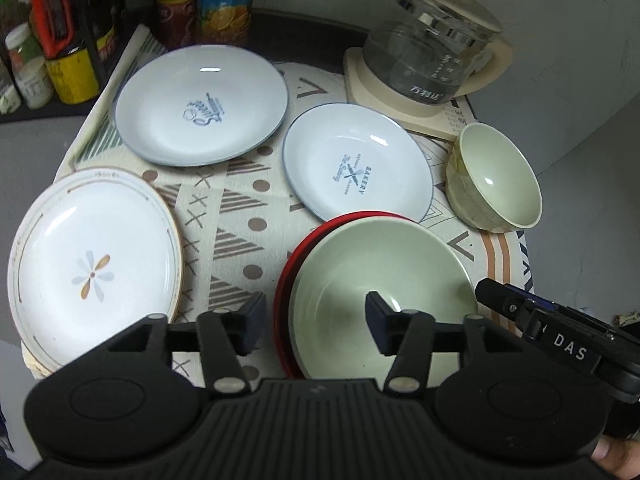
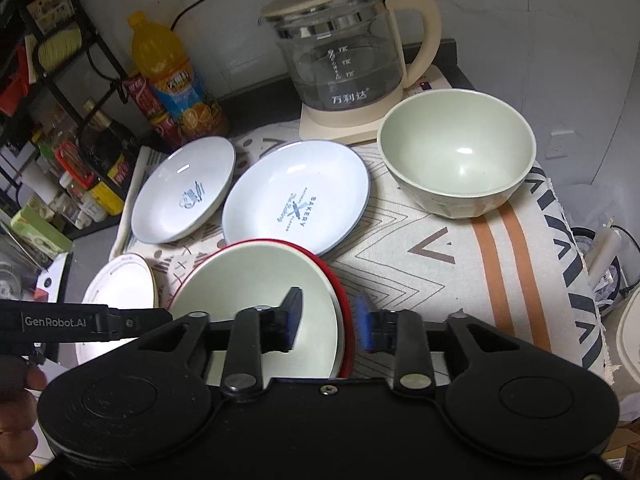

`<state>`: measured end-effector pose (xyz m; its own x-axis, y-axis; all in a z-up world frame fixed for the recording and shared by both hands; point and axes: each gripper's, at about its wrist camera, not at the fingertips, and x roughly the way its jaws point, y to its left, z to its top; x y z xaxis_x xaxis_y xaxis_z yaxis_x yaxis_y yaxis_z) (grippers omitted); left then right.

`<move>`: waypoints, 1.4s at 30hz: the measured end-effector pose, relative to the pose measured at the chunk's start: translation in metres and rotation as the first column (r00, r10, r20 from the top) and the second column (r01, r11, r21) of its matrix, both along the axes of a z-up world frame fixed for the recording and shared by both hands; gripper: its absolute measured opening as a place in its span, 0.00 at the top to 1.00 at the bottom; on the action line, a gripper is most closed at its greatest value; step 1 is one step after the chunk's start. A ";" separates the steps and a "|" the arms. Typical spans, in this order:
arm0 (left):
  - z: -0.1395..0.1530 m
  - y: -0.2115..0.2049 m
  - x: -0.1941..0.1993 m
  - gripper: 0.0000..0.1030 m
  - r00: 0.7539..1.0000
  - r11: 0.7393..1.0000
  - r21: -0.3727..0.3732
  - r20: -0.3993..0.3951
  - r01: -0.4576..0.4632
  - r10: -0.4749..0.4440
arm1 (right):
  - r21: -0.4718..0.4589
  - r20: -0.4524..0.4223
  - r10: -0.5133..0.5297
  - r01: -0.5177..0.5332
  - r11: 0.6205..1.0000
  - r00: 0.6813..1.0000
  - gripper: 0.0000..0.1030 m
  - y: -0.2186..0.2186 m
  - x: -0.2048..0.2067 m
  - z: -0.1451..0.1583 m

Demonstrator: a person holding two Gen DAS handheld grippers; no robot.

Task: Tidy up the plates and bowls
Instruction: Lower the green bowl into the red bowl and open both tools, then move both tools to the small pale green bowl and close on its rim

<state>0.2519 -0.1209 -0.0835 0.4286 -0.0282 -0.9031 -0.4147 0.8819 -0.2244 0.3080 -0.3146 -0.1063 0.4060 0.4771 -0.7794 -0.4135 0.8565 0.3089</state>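
Note:
A green shallow bowl (image 1: 376, 276) sits nested in a red bowl (image 1: 292, 276) at the table's front. My left gripper (image 1: 316, 322) is open, its fingers either side of the left rim of this stack. My right gripper (image 2: 326, 326) is open, its fingers either side of the right rim of the green bowl (image 2: 256, 292) and red bowl (image 2: 344, 300). Two pale blue plates (image 1: 202, 106) (image 1: 356, 160) lie behind. A deep green bowl (image 1: 496, 176) stands at the right. A white flower plate (image 1: 92, 256) lies at the left.
A glass kettle (image 1: 432, 48) on its cream base stands at the back right. Bottles and cans (image 1: 224, 0) and a rack of jars (image 1: 52, 40) stand at the back left. The patterned tablecloth (image 1: 240, 208) ends at the table edge on the right.

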 end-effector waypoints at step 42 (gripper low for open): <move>-0.009 -0.065 0.149 0.33 0.969 0.972 0.012 0.073 0.235 -0.235 | -0.043 0.047 -0.390 0.392 0.919 0.920 0.19 -0.070 0.069 -0.012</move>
<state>0.4008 -0.1859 -0.0921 0.4752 -0.1335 -0.8697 -0.1780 0.9534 -0.2436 0.3766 -0.3849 -0.1181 0.5808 0.2348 -0.7795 -0.0530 0.9664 0.2516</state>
